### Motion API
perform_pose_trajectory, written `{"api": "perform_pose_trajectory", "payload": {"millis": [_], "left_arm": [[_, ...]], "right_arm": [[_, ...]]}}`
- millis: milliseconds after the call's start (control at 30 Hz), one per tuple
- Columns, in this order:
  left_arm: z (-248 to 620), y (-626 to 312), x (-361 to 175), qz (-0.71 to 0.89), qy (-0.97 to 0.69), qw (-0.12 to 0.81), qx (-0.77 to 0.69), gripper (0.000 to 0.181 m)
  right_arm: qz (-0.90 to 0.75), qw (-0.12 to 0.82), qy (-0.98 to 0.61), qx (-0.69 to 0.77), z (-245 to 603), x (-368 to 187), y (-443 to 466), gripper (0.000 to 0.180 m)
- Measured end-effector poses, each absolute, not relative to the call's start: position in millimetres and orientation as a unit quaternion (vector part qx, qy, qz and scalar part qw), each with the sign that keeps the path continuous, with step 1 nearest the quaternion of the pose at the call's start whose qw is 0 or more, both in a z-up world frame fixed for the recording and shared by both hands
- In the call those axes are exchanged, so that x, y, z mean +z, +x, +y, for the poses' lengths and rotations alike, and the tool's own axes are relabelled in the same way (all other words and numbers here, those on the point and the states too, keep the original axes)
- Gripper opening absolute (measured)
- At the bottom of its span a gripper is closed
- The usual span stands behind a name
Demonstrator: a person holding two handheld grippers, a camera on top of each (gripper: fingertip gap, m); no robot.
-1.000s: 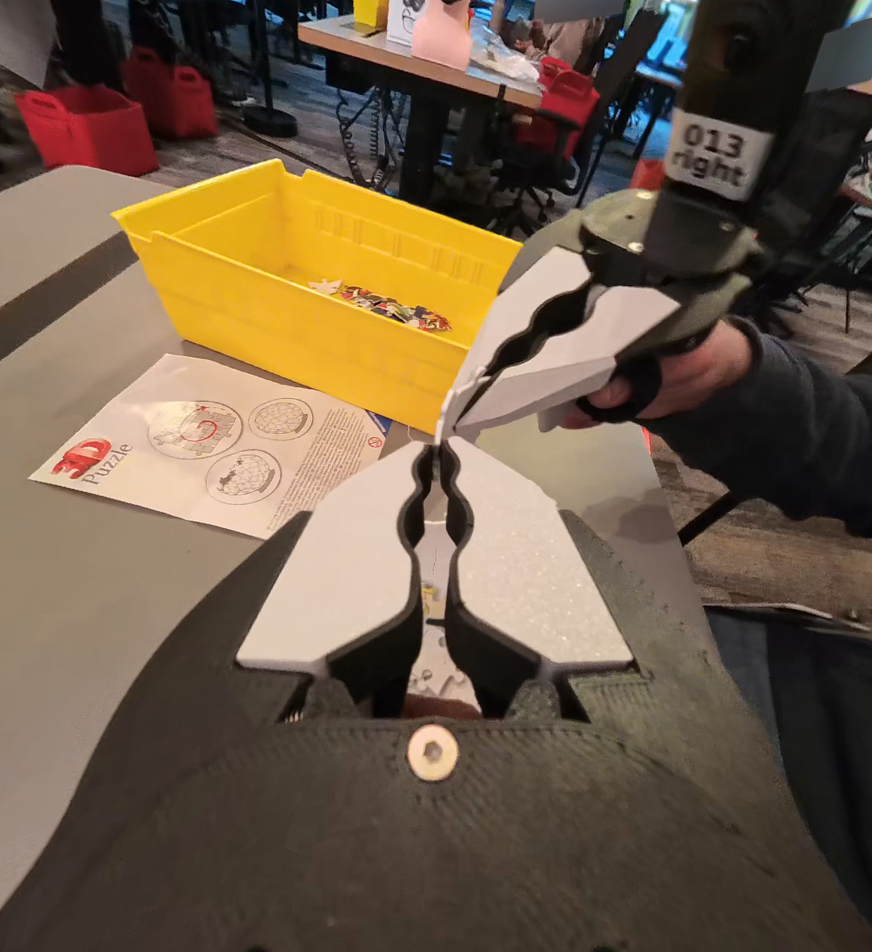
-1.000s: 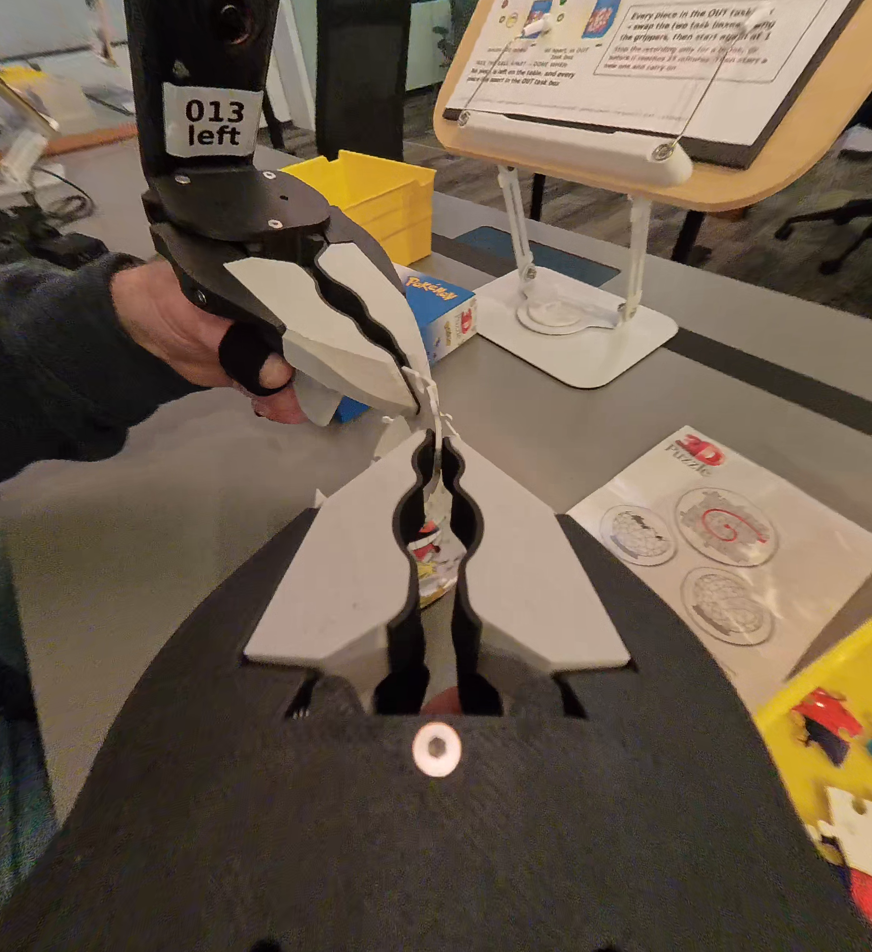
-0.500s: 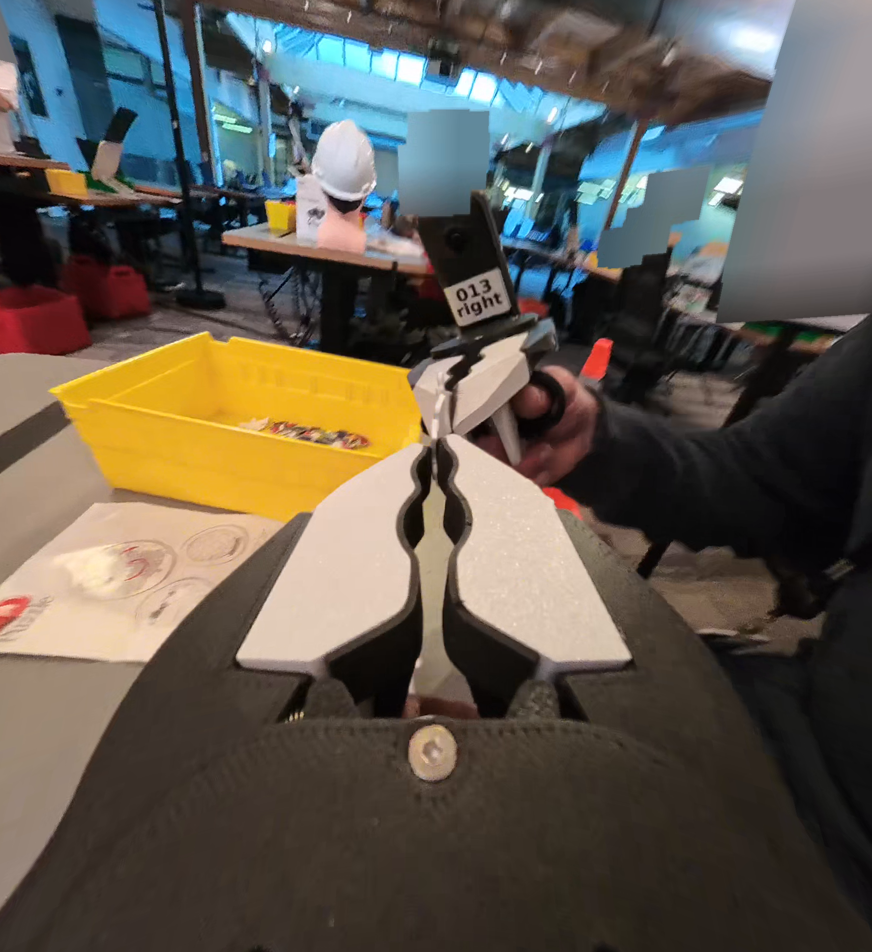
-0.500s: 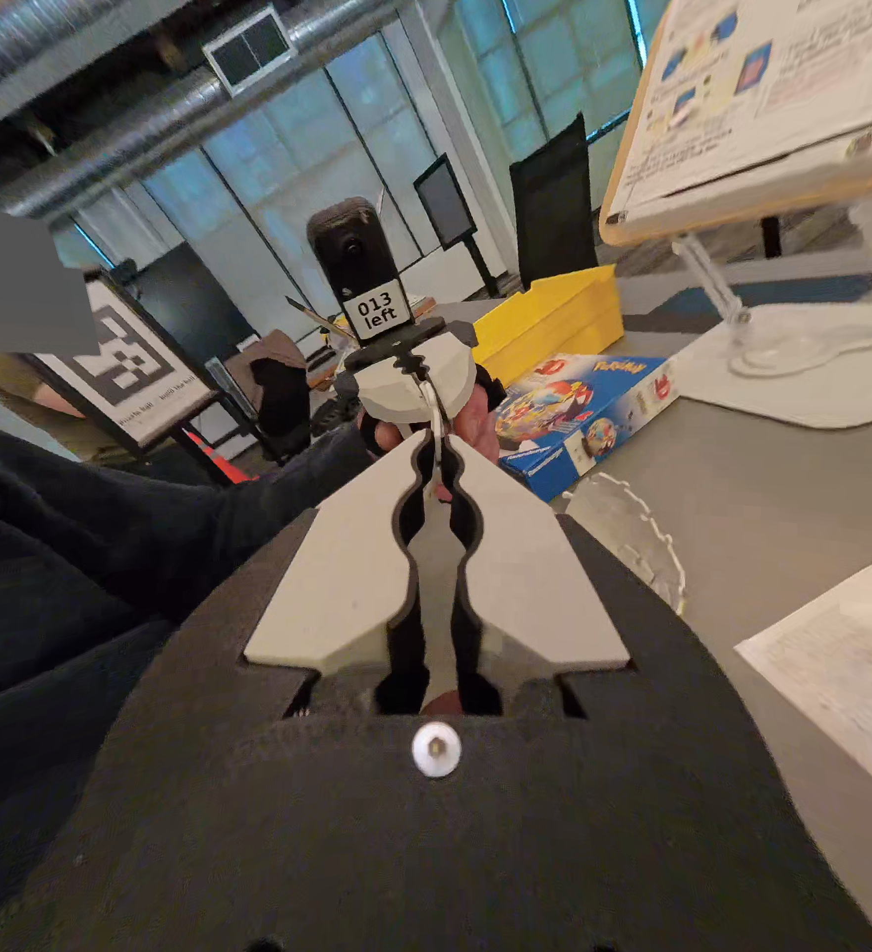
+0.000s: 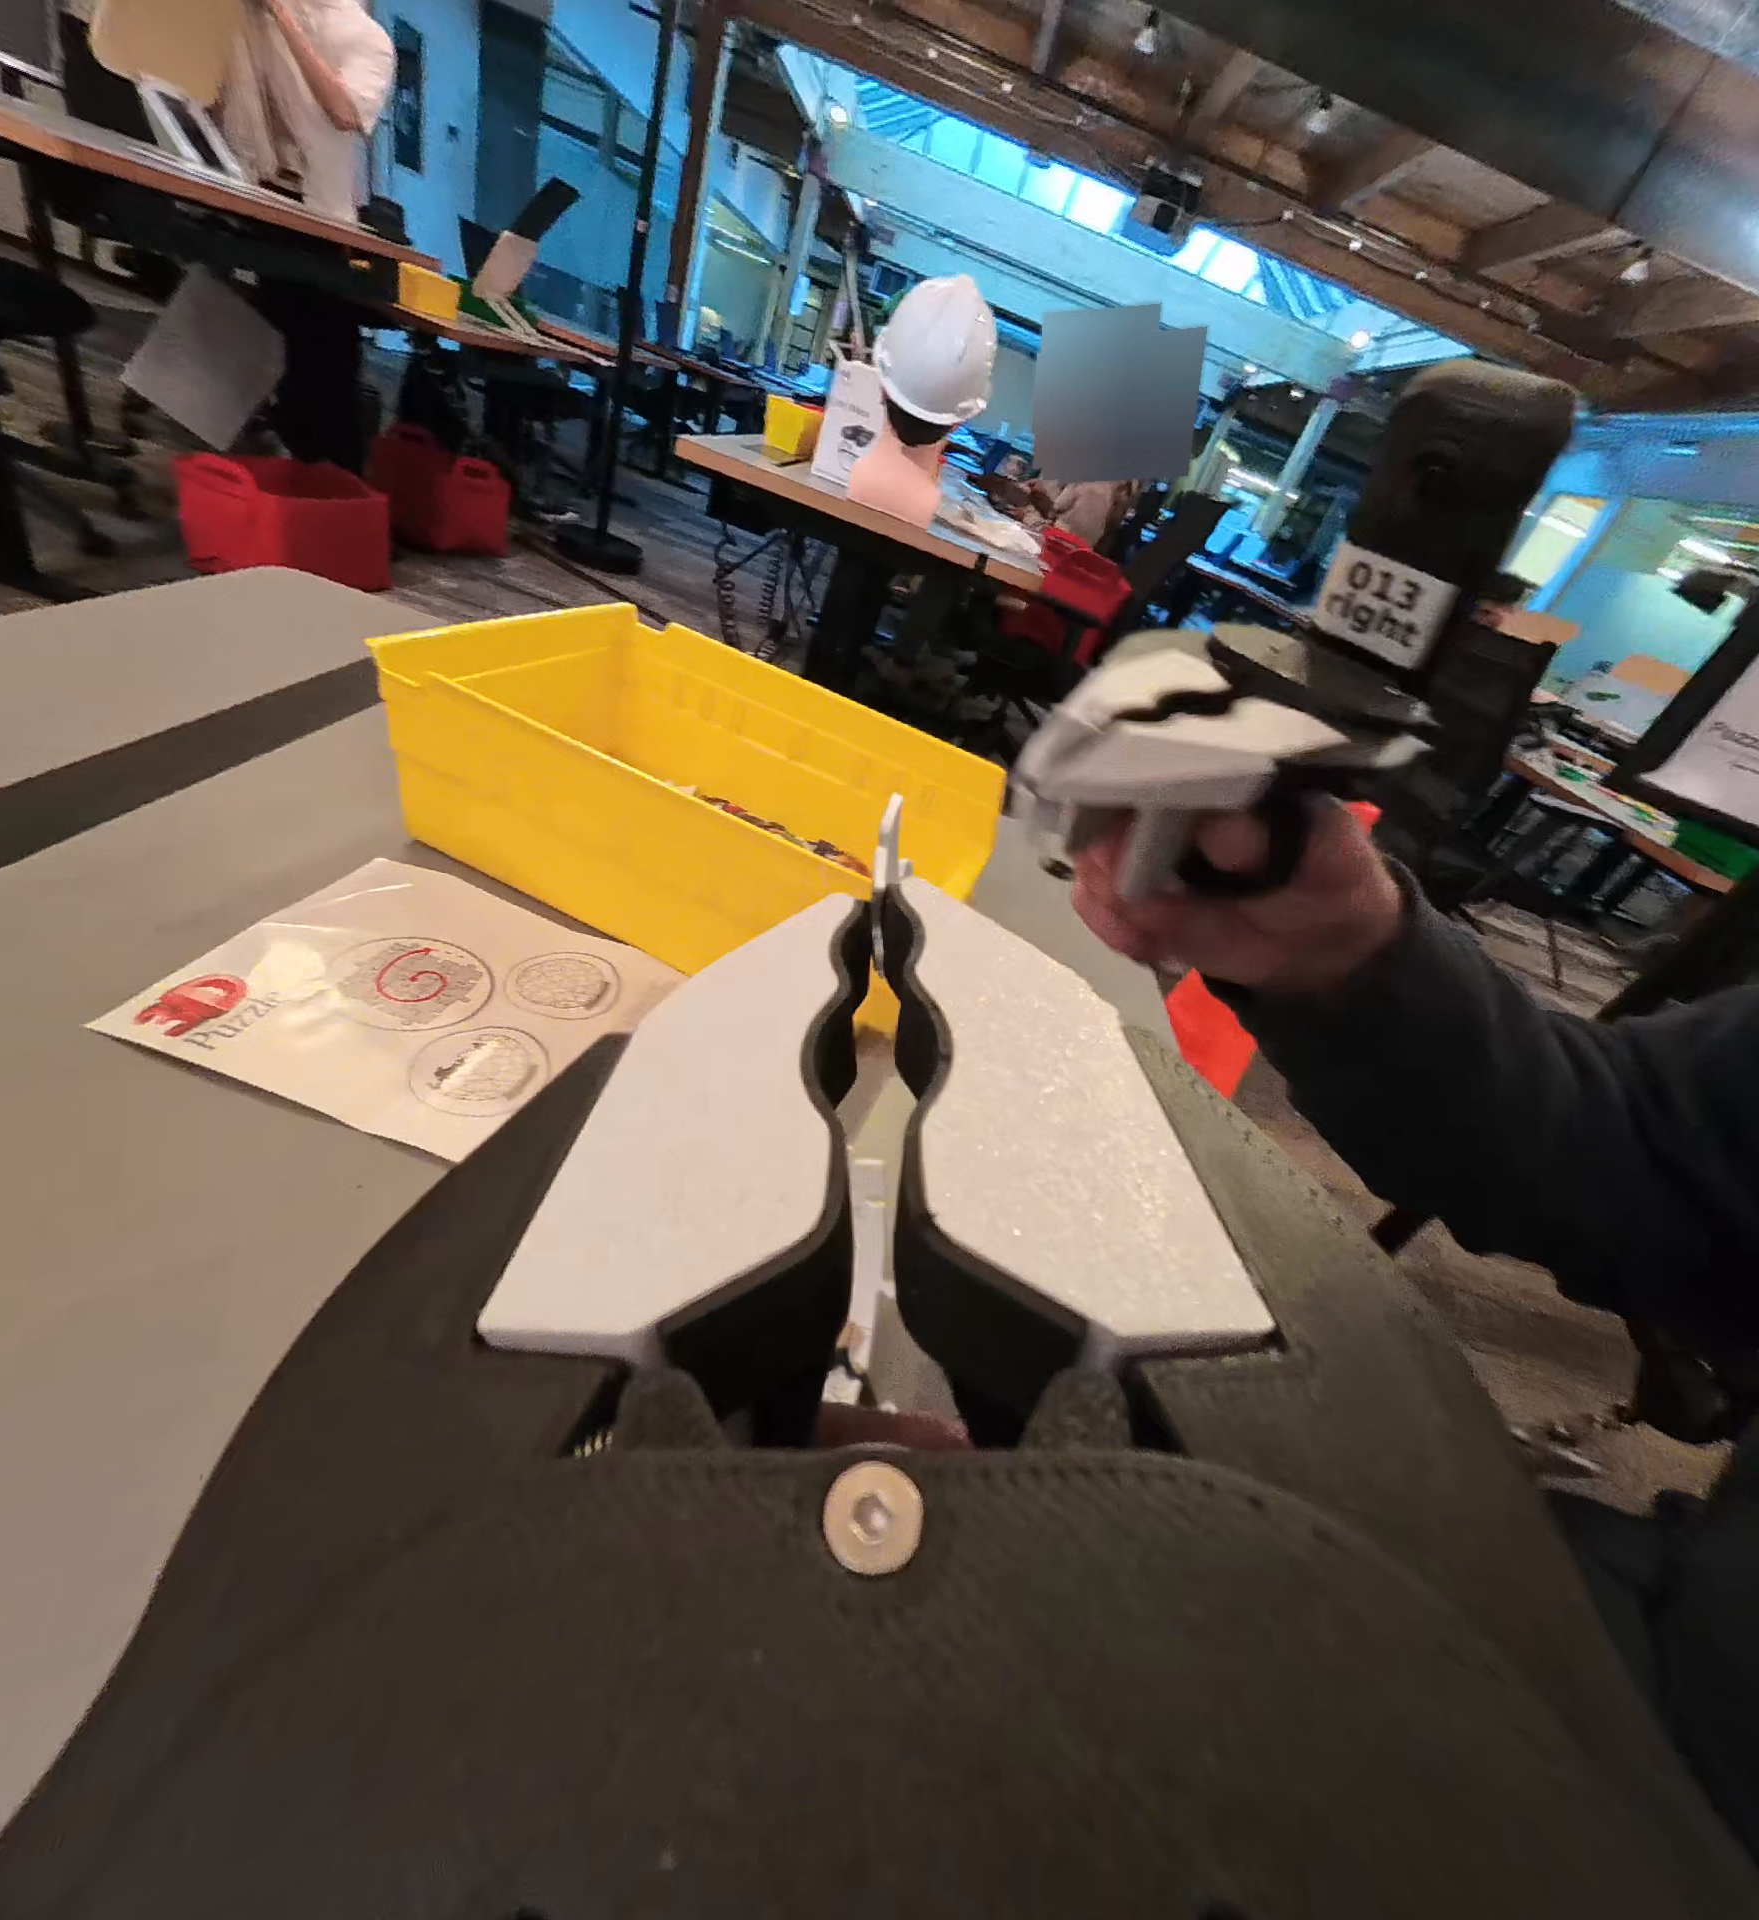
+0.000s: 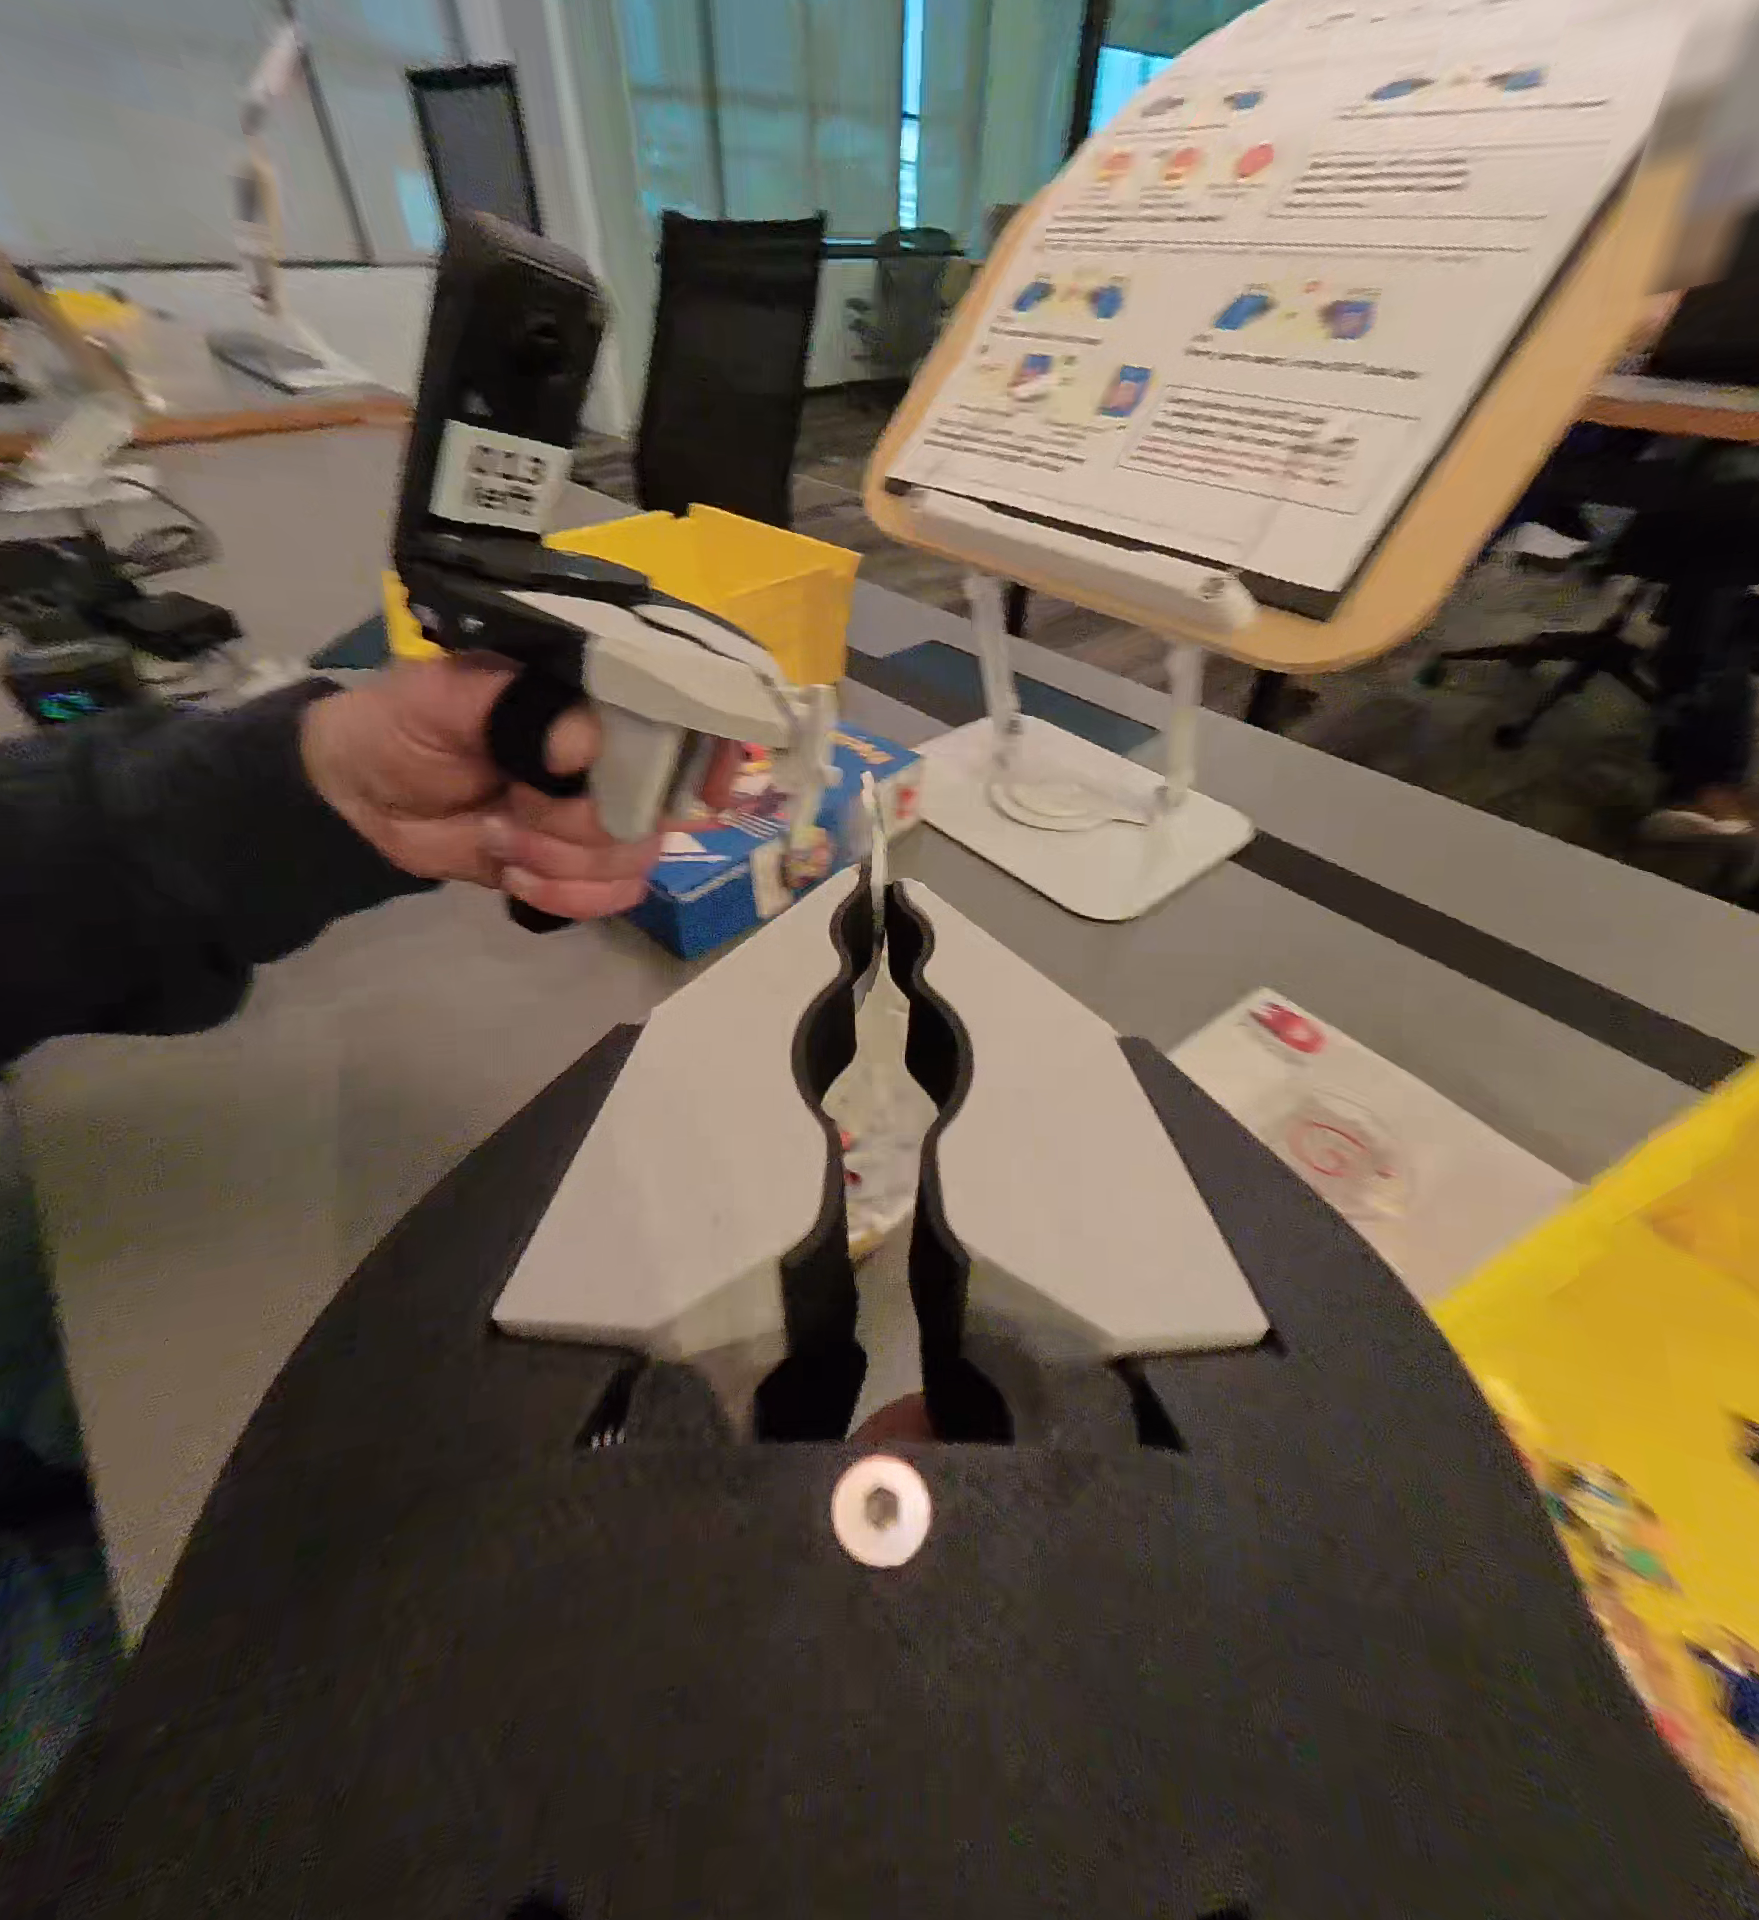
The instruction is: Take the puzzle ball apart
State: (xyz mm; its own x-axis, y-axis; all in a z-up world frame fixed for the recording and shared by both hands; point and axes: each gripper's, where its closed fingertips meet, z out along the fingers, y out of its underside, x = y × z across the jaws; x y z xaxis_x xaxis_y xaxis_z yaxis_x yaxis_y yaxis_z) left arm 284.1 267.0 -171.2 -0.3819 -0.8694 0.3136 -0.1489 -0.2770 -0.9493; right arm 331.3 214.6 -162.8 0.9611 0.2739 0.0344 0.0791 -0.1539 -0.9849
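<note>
Landmark: long yellow plastic bin (image 5: 584,769) on the grey table (image 5: 75,1195), loose coloured puzzle pieces inside it.

Left gripper (image 5: 887,906), grey-fingered on a black body: closed on a thin white puzzle piece (image 5: 889,844), held edge-on, its tip standing above the fingertips; in front of the bin's near end.

Right gripper (image 6: 881,896), same build: closed on a second thin white puzzle piece (image 6: 873,831), also edge-on; left of the bin's corner in its own view. The two grippers are apart, each held in a hand clear of the table.

Puzzle ball remainder (image 6: 875,1164): a pale curved part glimpsed between the right gripper's fingers; too hidden to describe further.

White printed instruction sheet (image 5: 355,997): flat on the table, just beside the bin's long wall.

Blue printed cardboard box (image 6: 750,862): on the table, farther from the bin than the sheet.
</note>
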Motion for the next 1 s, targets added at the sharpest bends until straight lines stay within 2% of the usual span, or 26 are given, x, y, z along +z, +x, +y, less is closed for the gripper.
{"api": "perform_pose_trajectory", "payload": {"millis": [133,167,200,233,333,400,433,500,567,733,833,933,967,1000], "left_arm": [[262,278,-183,0.558,-0.482,0.272,-0.618,0.002],[263,278,-186,0.560,-0.484,0.273,-0.615,0.002],[263,278,-186,0.558,-0.484,0.276,-0.615,0.002],[263,278,-185,0.554,-0.482,0.280,-0.618,0.002],[262,280,-185,0.554,-0.482,0.291,-0.613,0.002],[261,282,-187,0.559,-0.487,0.293,-0.604,0.002],[258,282,-186,0.558,-0.484,0.290,-0.609,0.002],[254,283,-183,0.555,-0.479,0.287,-0.617,0.002],[245,285,-182,0.563,-0.469,0.279,-0.621,0.002],[225,290,-175,0.566,-0.449,0.275,-0.634,0.002],[221,285,-170,0.562,-0.436,0.277,-0.646,0.002],[228,281,-171,0.562,-0.440,0.291,-0.637,0.002],[230,280,-170,0.556,-0.442,0.292,-0.641,0.002],[231,278,-170,0.554,-0.439,0.289,-0.646,0.002]], "right_arm": [[-0.034,0.587,-0.808,-0.030,198,-180,417,0.000],[-0.002,0.549,-0.835,-0.049,193,-197,443,0.017],[0.024,0.507,-0.858,-0.079,186,-215,468,0.048],[0.040,0.480,-0.868,-0.119,180,-227,490,0.053],[0.052,0.457,-0.875,-0.149,173,-245,512,0.031],[0.050,0.474,-0.865,-0.155,171,-239,511,0.002],[0.030,0.492,-0.859,-0.138,174,-231,499,0.000],[-0.018,0.551,-0.834,-0.023,188,-209,446,0.001],[-0.058,0.581,-0.806,0.102,200,-190,387,0.015],[-0.149,0.556,-0.803,0.155,226,-201,308,0.029],[-0.156,0.574,-0.782,0.185,229,-192,291,0.000],[-0.158,0.568,-0.774,0.229,223,-187,288,0.010],[-0.161,0.571,-0.763,0.255,218,-181,285,0.019],[-0.158,0.573,-0.759,0.265,216,-177,285,0.018]]}}
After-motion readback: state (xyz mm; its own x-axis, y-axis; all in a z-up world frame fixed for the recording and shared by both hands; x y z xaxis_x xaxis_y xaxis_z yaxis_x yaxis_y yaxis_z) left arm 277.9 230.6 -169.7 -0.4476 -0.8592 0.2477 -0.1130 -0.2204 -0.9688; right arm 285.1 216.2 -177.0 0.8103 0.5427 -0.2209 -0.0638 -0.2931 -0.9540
